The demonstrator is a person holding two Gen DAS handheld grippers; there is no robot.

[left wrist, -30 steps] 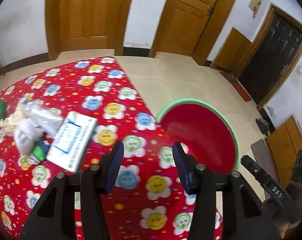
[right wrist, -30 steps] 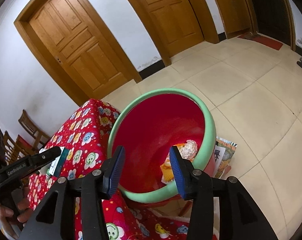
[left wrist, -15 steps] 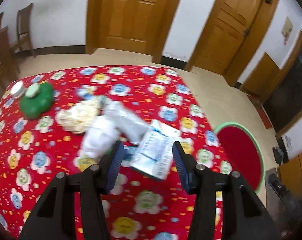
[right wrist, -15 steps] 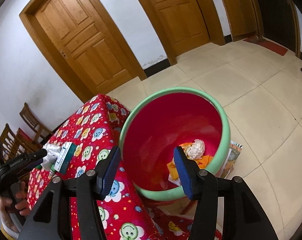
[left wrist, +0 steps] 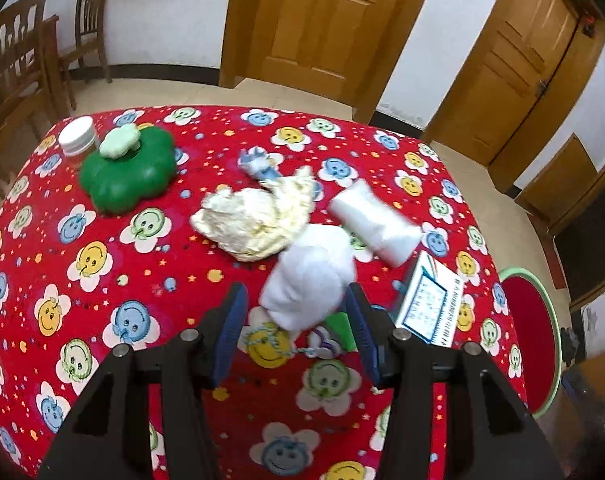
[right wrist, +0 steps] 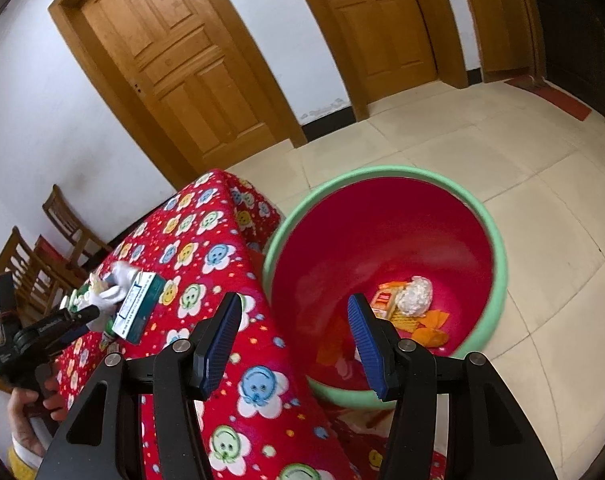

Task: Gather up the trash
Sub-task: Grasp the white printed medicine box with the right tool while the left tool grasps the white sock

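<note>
The left gripper [left wrist: 294, 320] hangs over the red flowered table [left wrist: 102, 320] with its jaws apart, framing the near end of a crumpled white tissue wad [left wrist: 314, 276] without pressing it. At the wad's ten o'clock lies a yellowish crumpled paper [left wrist: 254, 220], at its one o'clock a white plastic packet [left wrist: 372, 220], at its three o'clock a printed box [left wrist: 430, 304]. The right gripper [right wrist: 294, 332], jaws apart and empty after just widening, hovers at the edge of the red bin [right wrist: 498, 264], which already holds scraps. The risk: closing now may catch only a loose fold, so the wad slips free, or the right pad nudges the box.
</note>
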